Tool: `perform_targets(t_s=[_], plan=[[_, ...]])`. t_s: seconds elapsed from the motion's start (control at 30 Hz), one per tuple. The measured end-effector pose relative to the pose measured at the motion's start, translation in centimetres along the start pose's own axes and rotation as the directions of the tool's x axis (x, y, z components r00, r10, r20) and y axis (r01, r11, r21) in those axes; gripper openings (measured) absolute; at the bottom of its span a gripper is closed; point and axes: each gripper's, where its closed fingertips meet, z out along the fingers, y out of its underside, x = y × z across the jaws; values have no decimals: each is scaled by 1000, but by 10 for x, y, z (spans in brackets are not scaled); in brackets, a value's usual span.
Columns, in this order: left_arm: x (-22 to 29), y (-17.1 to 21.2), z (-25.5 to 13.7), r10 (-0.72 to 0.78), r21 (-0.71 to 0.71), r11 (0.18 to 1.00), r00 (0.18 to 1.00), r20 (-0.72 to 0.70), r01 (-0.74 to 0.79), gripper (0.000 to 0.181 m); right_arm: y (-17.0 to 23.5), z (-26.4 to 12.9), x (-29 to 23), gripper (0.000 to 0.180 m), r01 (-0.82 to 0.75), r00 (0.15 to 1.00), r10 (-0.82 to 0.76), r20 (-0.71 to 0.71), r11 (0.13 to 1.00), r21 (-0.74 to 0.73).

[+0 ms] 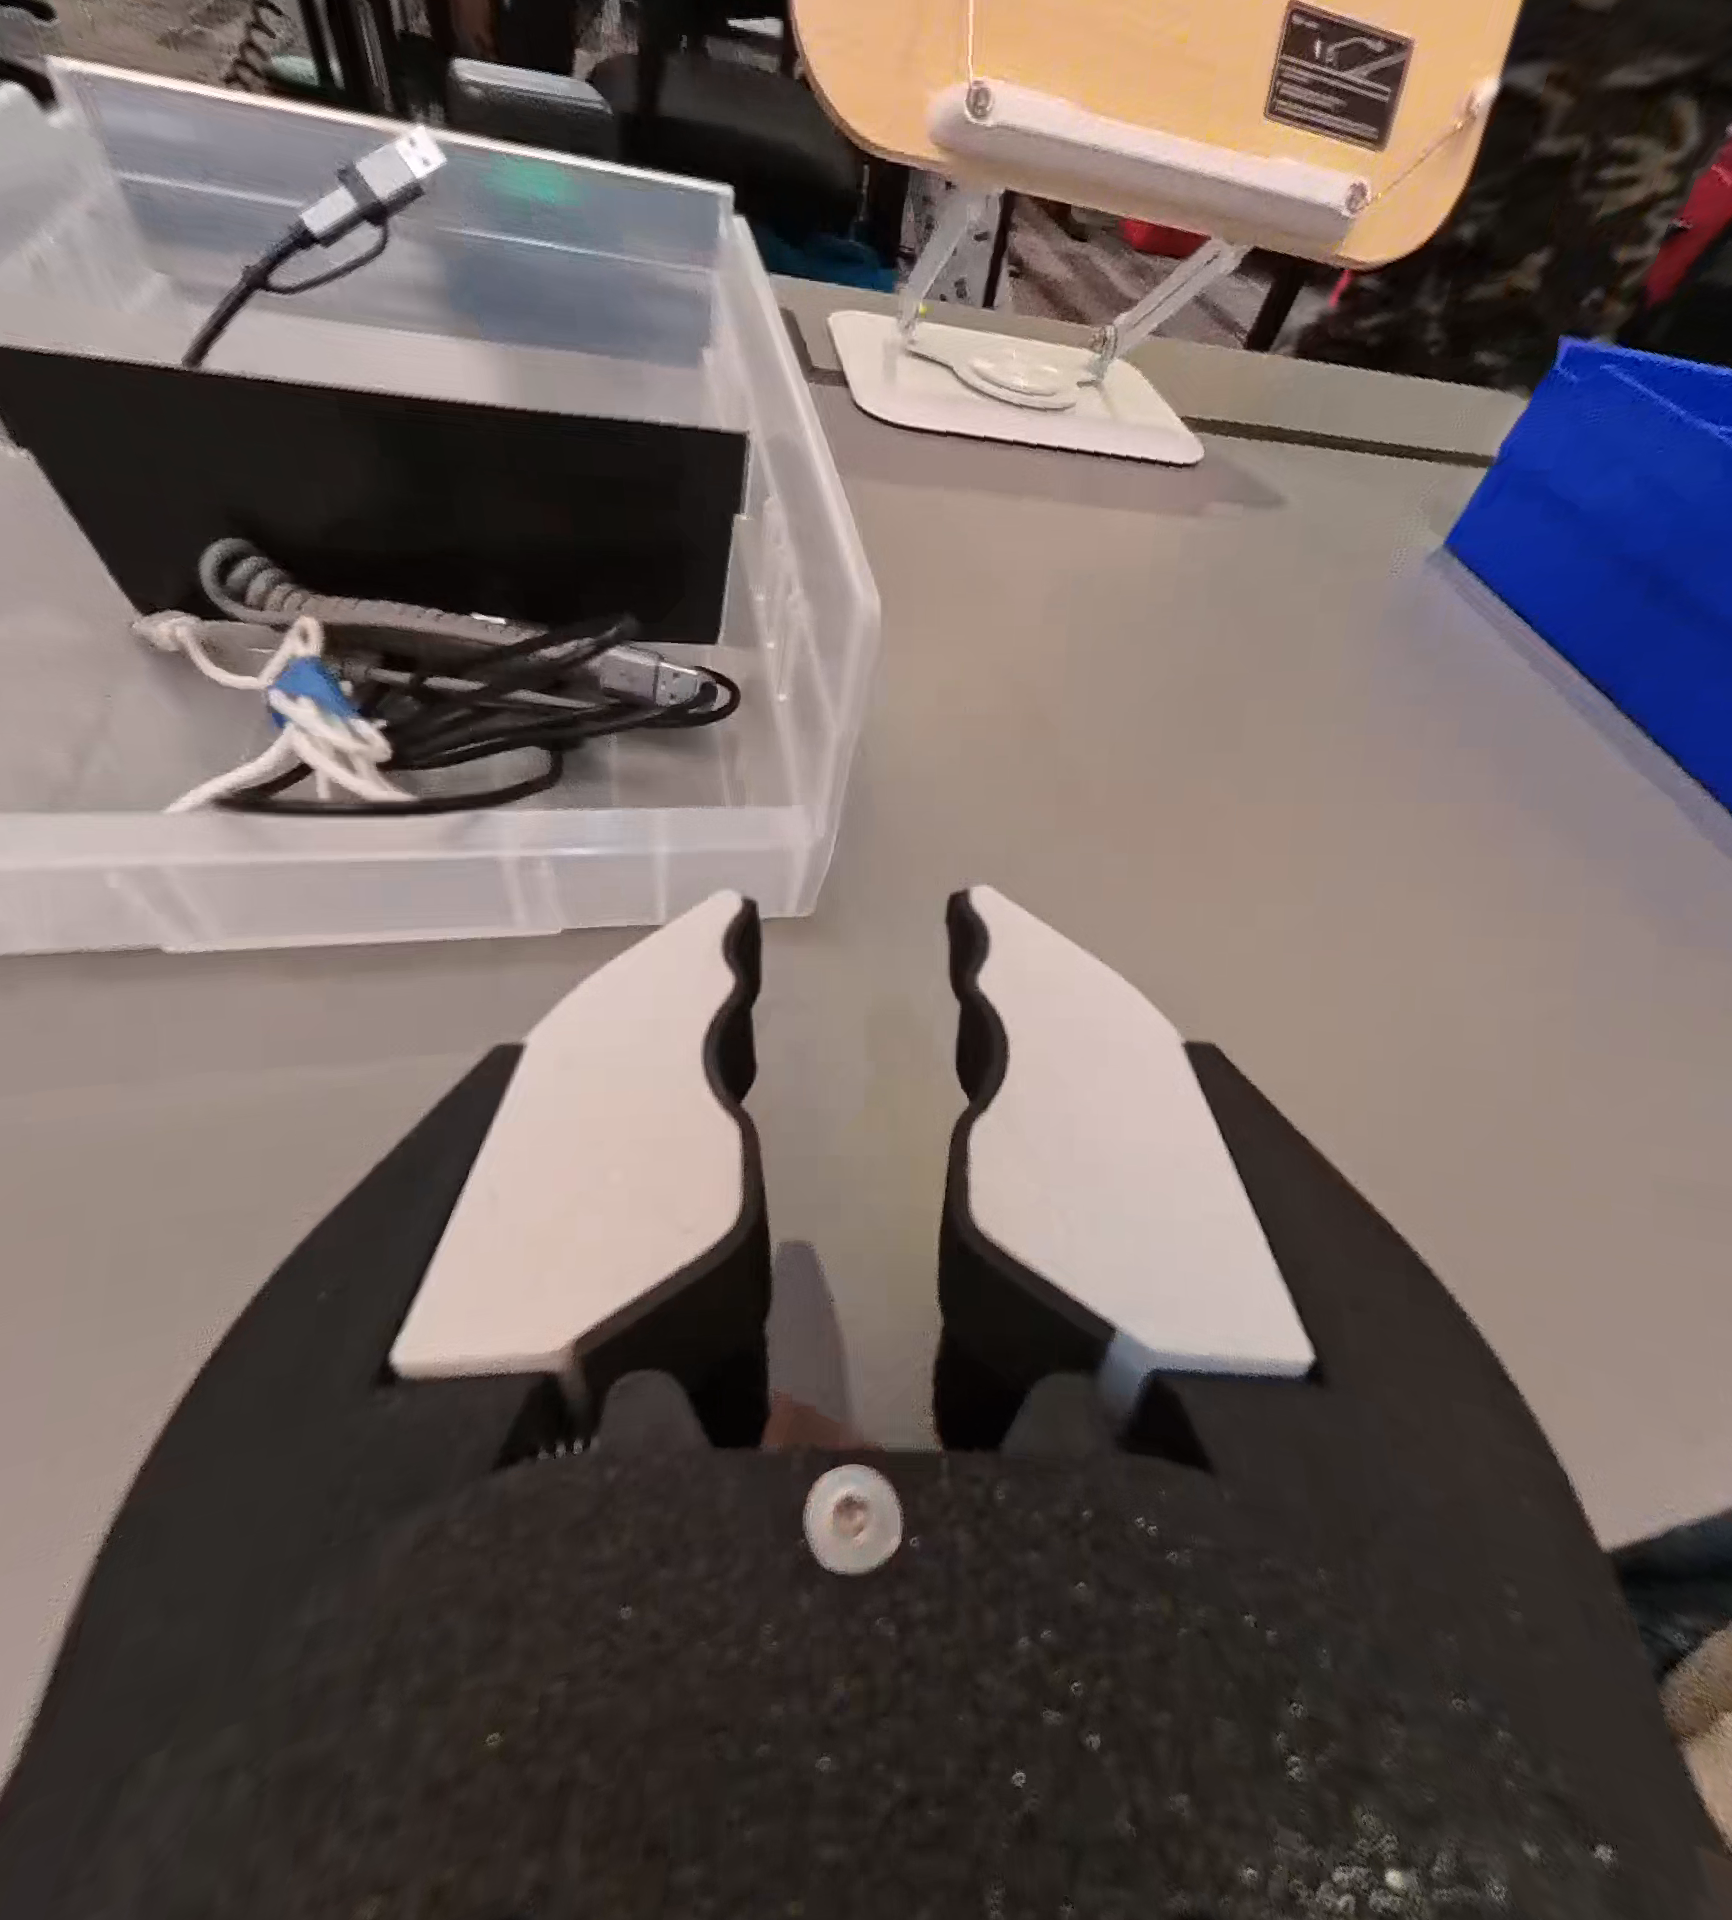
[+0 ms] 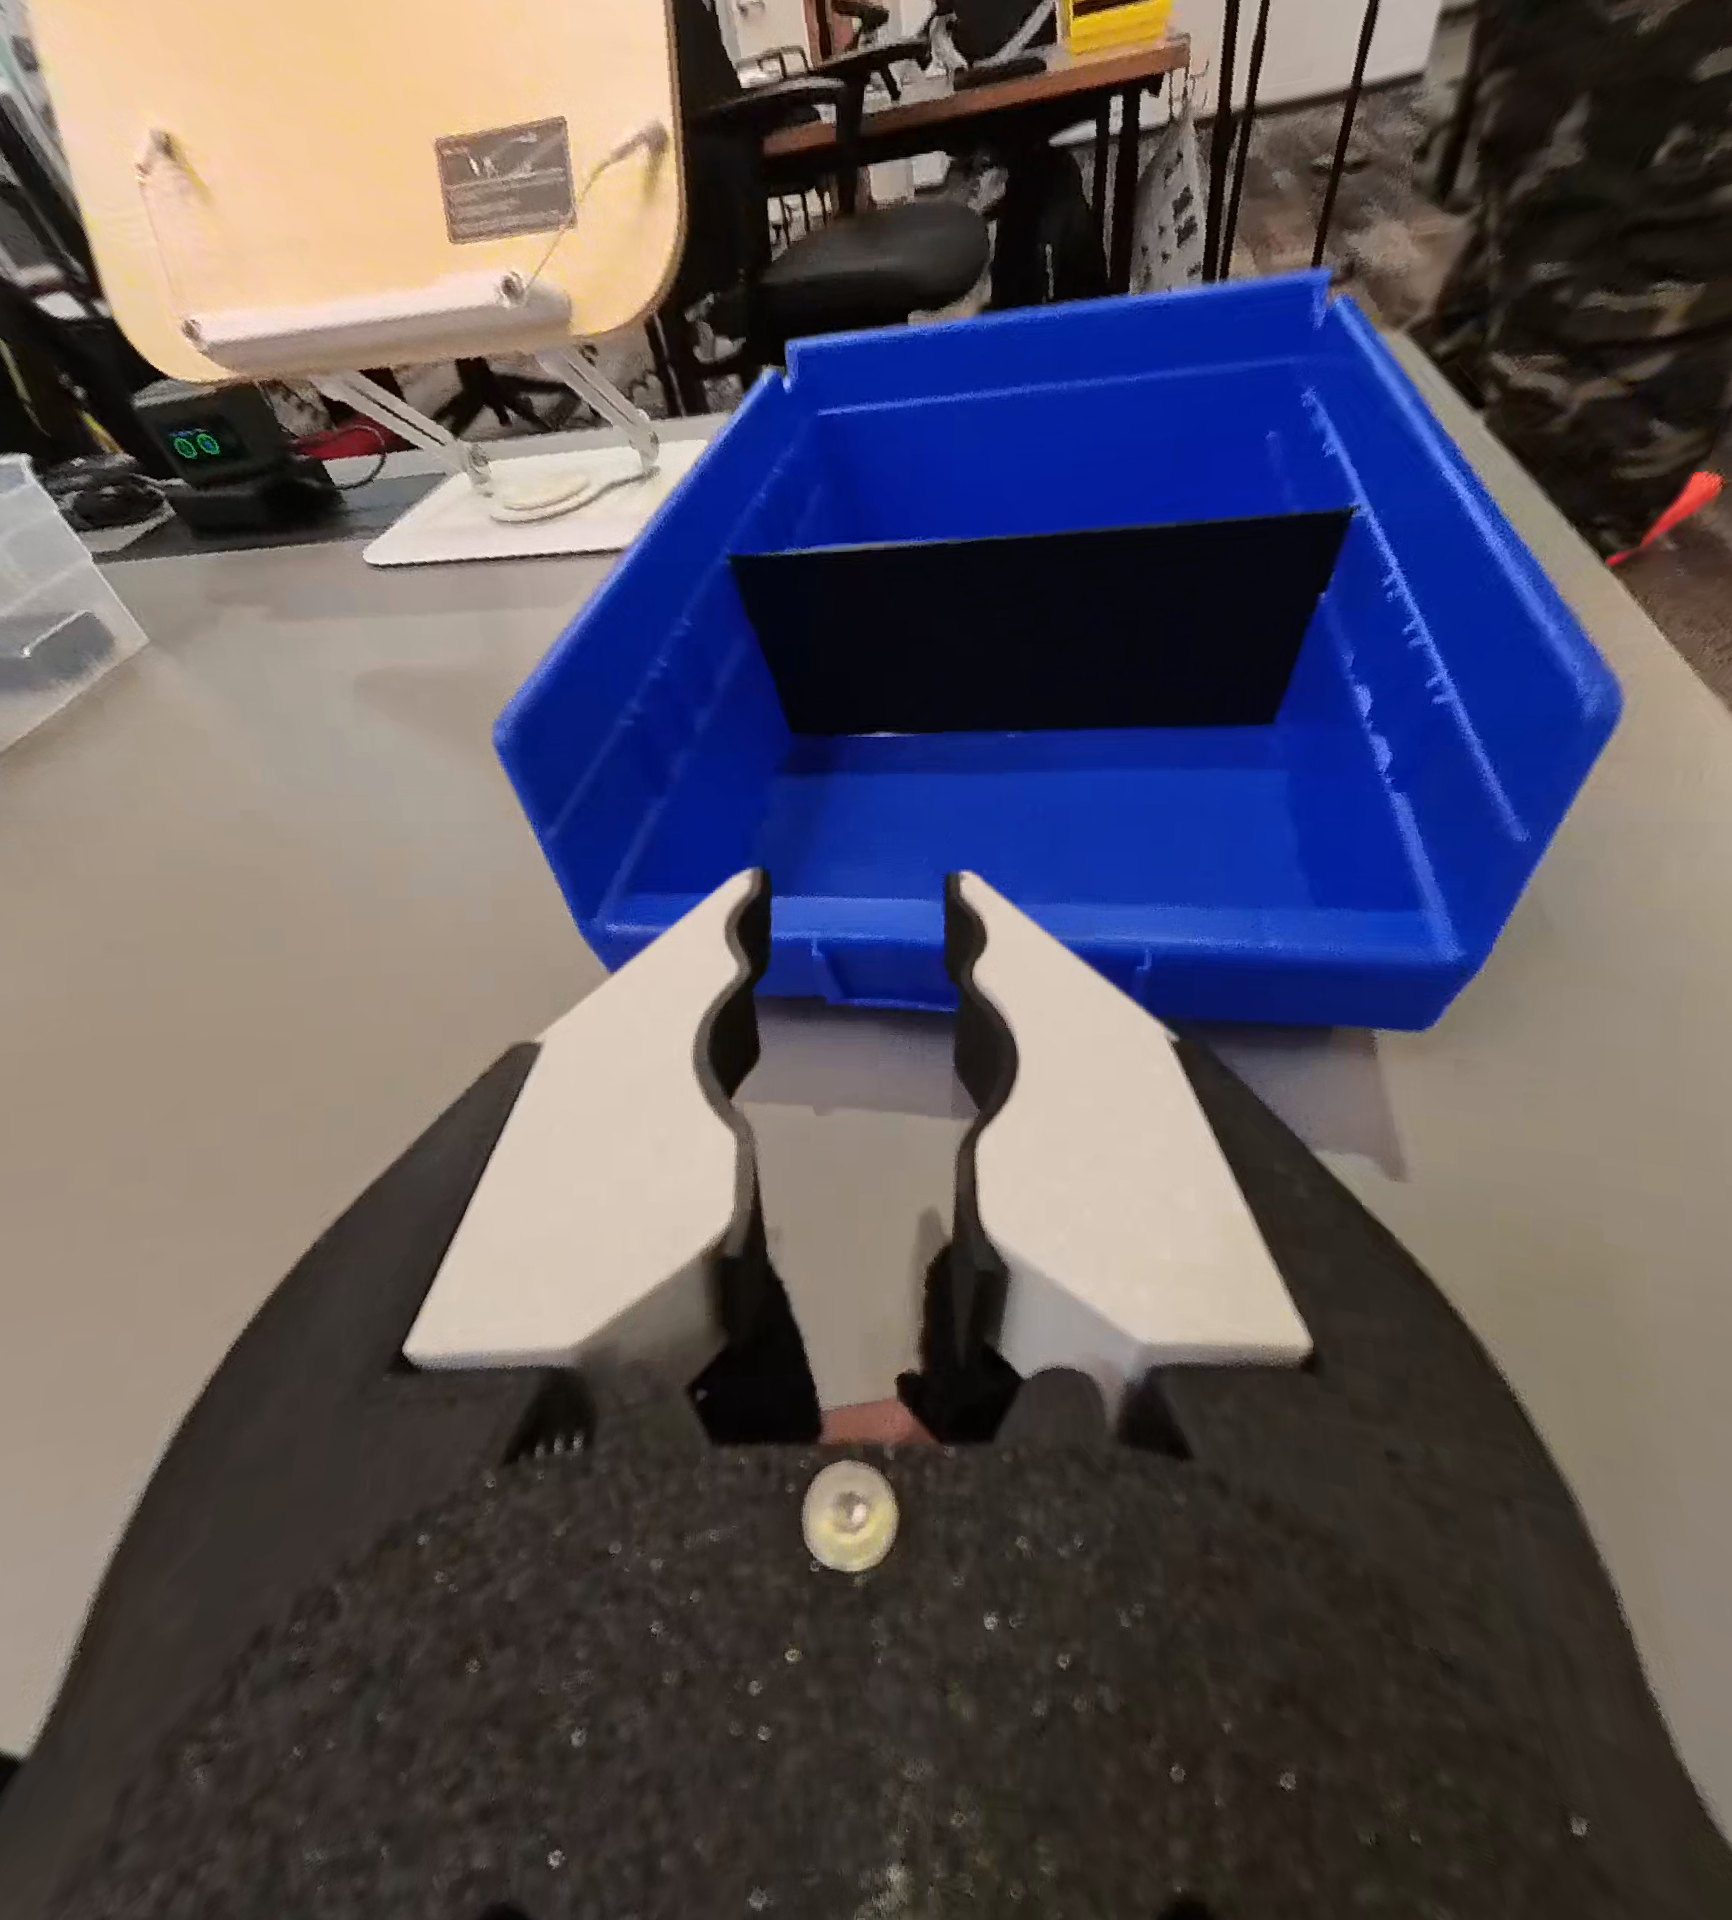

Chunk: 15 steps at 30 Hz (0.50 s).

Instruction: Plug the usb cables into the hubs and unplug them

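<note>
So your left gripper [image 1: 854, 925] is hovering over the grey table [image 1: 1205, 831] with its jaws apart and nothing between them. Up at about 10 o'clock in that view sits the clear plastic bin [image 1: 810, 665], split by a black divider [image 1: 353, 488]. In its near compartment there's a tangle of black usb cables [image 1: 488, 717] with a grey plug [image 1: 649, 675] lying on top, plus some white string [image 1: 311, 748] with a blue bit knotted into it. Behind the divider, another cable pokes up with a silver usb plug [image 1: 389, 171] tilted toward 1 o'clock. I can't make out a hub anywhere in either view.

Your right gripper [image 2: 854, 914] is also spread wide and holding nothing, tips sitting just in front of the blue bin [image 2: 1049, 977] at 12 o'clock. That bin has its own black divider [image 2: 1028, 623] across the middle. At 11 o'clock there's a tan board on a white stand [image 2: 519, 509], near the far edge of the table.
</note>
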Motion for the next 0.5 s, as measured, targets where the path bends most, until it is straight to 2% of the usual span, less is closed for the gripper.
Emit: perform_targets(t_s=[0.3, 0.5], plan=[[-4, 13, 17, 85, -68, 994, 996, 14, -84, 34, 7, 13, -20, 32, -23, 998, 23, 52, 1000, -7], [-8, 16, 20, 46, -80, 996, 999, 9, -45, 34, 8, 22, -24, 31, -65, 994, 66, 84, 998, -19]])
